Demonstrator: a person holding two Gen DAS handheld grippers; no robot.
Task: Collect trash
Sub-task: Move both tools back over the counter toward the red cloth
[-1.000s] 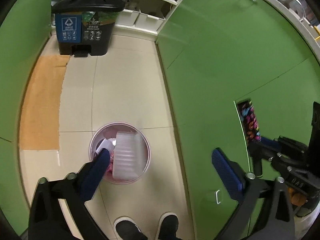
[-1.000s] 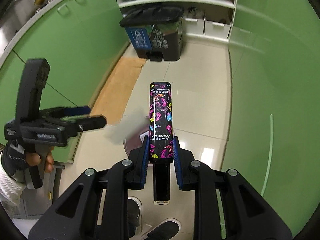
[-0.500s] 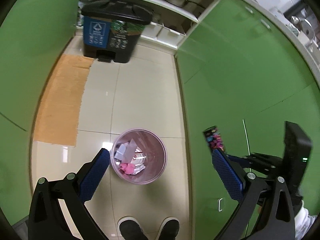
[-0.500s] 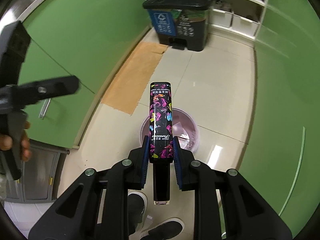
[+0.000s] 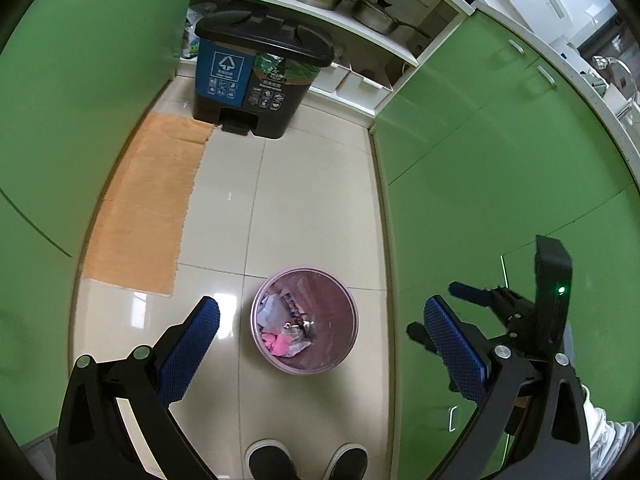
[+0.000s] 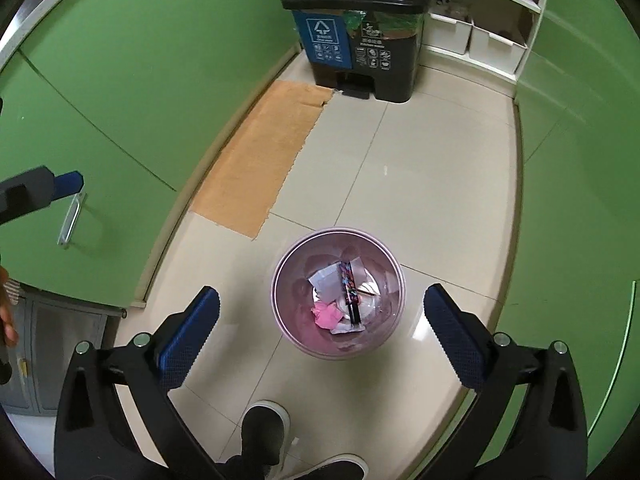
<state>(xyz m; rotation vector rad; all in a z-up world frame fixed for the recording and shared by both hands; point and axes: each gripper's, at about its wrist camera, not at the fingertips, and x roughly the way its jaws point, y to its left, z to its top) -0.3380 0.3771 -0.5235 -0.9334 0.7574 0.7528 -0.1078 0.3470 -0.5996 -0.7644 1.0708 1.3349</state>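
A small pink waste bin (image 5: 340, 344) (image 6: 288, 320) stands on the tiled floor below both grippers. It holds paper scraps, pink wrappers and a long black tube with a colourful pattern (image 6: 349, 288), lying on top. My left gripper (image 5: 320, 328) is open and empty, high above the bin. My right gripper (image 6: 320, 320) is open and empty, also above the bin; it shows in the left wrist view (image 5: 472, 300) at the right.
Green cabinets line both sides of the narrow floor. A black pedal bin with blue and dark panels (image 5: 256, 76) (image 6: 356, 36) stands at the far end under shelves with pots. An orange mat (image 5: 148, 204) (image 6: 264, 160) lies at the left. The person's shoes (image 5: 304, 460) are below.
My right gripper has opened and let go of the patterned tube, which now lies in the pink bin. Both grippers rose; the left stayed open.
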